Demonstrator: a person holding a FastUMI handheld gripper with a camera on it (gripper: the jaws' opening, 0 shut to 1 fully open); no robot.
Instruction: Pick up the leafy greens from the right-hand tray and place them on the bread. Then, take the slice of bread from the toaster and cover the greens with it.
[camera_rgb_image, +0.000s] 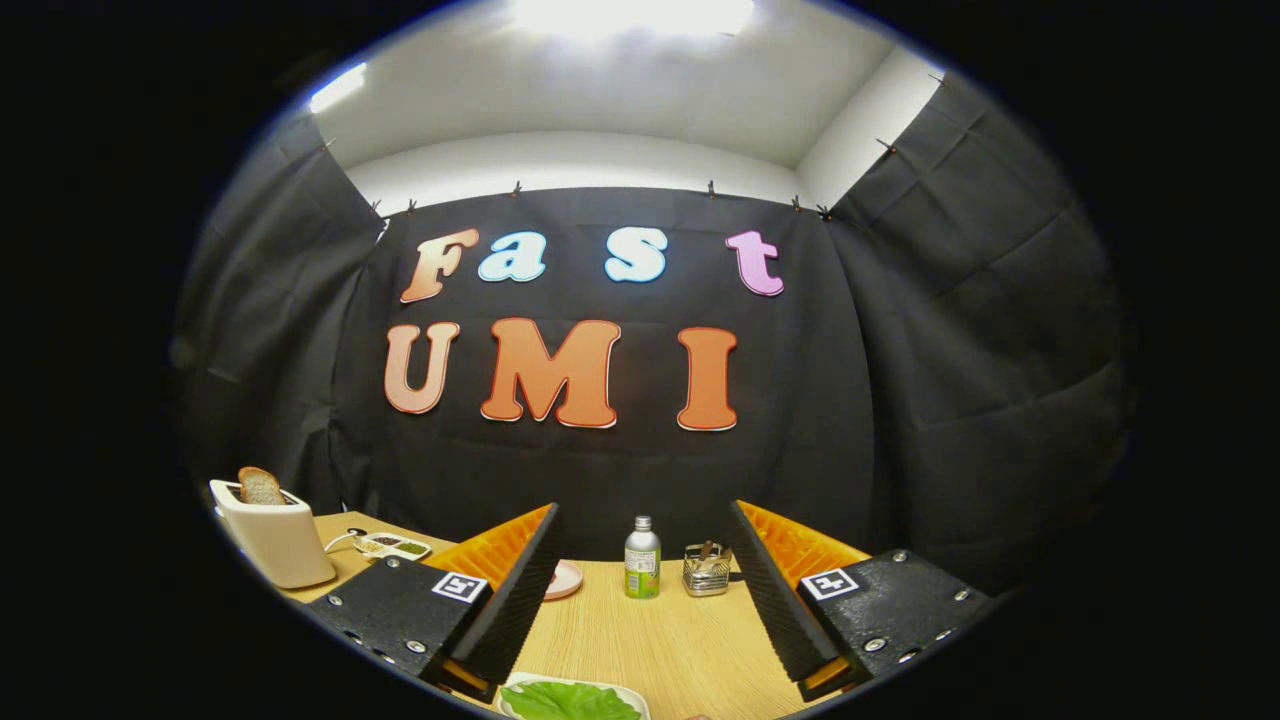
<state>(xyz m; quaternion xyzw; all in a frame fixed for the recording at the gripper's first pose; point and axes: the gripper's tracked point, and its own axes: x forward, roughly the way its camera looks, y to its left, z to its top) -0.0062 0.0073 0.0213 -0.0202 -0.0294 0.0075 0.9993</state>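
Your gripper (645, 585) has its jaws spread, holding nothing. The greens (568, 702) lie at 6 o'clock; the toaster (272, 540) stands at 9 o'clock on the tabletop (660, 640).

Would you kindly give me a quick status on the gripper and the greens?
Gripper open, fingers spread, holding nothing. Leafy greens on their tray, low between the fingers. Bread slice upright in toaster. Nothing blocking.
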